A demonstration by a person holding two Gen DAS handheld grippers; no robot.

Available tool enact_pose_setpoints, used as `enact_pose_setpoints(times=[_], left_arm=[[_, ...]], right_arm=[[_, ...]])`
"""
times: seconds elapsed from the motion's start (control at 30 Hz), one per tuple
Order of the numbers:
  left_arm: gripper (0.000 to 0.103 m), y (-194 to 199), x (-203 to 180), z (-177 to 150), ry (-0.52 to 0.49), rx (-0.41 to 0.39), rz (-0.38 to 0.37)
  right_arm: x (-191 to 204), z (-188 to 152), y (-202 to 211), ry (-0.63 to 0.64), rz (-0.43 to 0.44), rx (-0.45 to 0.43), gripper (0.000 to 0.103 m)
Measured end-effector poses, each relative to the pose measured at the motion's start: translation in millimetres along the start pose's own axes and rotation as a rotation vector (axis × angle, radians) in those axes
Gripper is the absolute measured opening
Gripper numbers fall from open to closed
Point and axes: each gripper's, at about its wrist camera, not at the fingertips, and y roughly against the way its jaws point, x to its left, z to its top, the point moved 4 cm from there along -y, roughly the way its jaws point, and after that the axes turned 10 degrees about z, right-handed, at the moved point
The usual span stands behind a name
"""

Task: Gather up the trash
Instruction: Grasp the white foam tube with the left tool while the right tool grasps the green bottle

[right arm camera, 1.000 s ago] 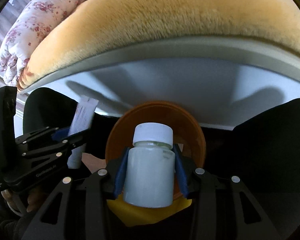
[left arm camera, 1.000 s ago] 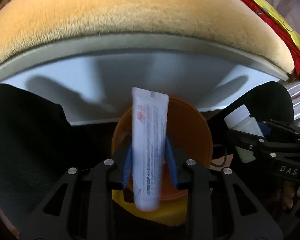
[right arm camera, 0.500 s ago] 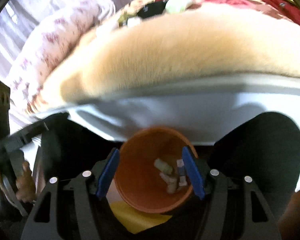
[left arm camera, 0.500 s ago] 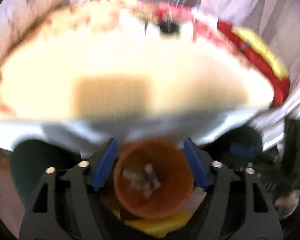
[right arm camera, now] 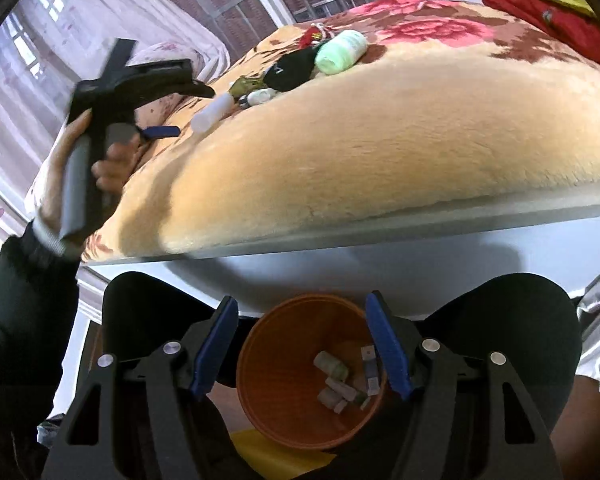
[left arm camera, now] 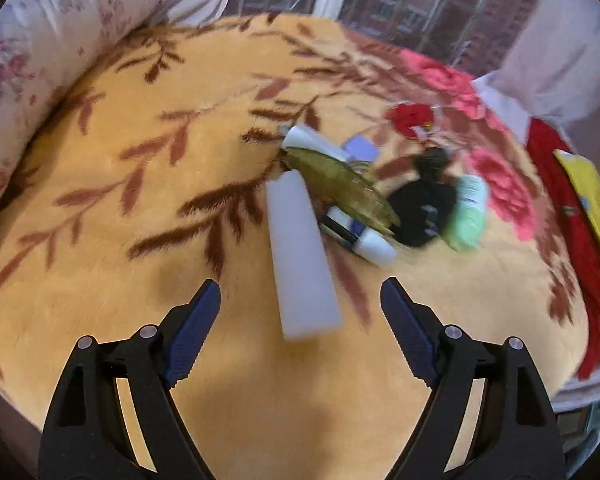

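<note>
The bed (left arm camera: 148,208) wears a plush tan blanket (right arm camera: 380,128) with brown leaf sprigs and red roses toward its far side; on it lies a white tube (left arm camera: 302,258), and just beyond, bunched close together, an olive crinkled wrapper (left arm camera: 340,184), a small white bottle (left arm camera: 374,246), a black bundle (left arm camera: 424,208) and a pale green bottle (left arm camera: 470,214); a floral quilt (left arm camera: 40,40) is rolled along its left edge.
</note>
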Motion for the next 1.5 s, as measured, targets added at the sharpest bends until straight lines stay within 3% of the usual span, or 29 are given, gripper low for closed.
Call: enact_pose_setpoints(times=[0.17,0.23,0.3,0.33,0.53,0.7,0.8,1.0,1.13,1.2,1.3,1.4,1.5], left_arm=[[0.078,-34,1,13,0.028,0.064,0.043],[0.043,-40,4,15,0.009,0.047,0.102],[0.029,-44,8,15,-0.025,0.017,0.165],[0.027,-42,10,13,-0.029,-0.004,0.148],[0.025,14,19,-22,-0.079,-0.160,0.078],[0.025,62,19,-84,-0.126,-0.231,-0.006],[0.025,71,14,-109,-0.158,-0.245,-0.027],[0.025,63,13,-147,-0.184,-0.224,-0.078],[0.025,65,17,-151,-0.195,-0.249,-0.111],[0.025,63,19,-151,-0.187,-0.245,-0.128],[0.025,64,21,-152,-0.177,-0.249,-0.147],[0.025,65,20,-154,-0.173,-0.248,-0.145],[0.025,68,24,-156,-0.157,-0.241,-0.154]], right_arm=[[-9,5,-1,-0.013,-0.008,-0.005,0.065],[-11,6,-1,-0.020,-0.004,0.000,0.065],[-11,10,-3,-0.015,0.005,0.009,0.061],[-10,13,-3,-0.012,0.011,0.012,0.055],[3,67,11,0.029,0.047,-0.040,0.053],[-3,156,-8,0.010,0.004,-0.081,0.059],[-24,218,-45,-0.088,-0.007,-0.066,0.060],[-72,289,-116,-0.342,-0.085,-0.005,0.060],[-85,303,-154,-0.484,-0.075,0.086,0.060],[-86,308,-172,-0.502,-0.129,0.126,0.059],[-76,317,-185,-0.417,-0.290,0.141,0.048],[-60,315,-190,-0.286,-0.392,0.128,0.047],[-57,303,-174,-0.277,-0.327,0.057,0.046]])
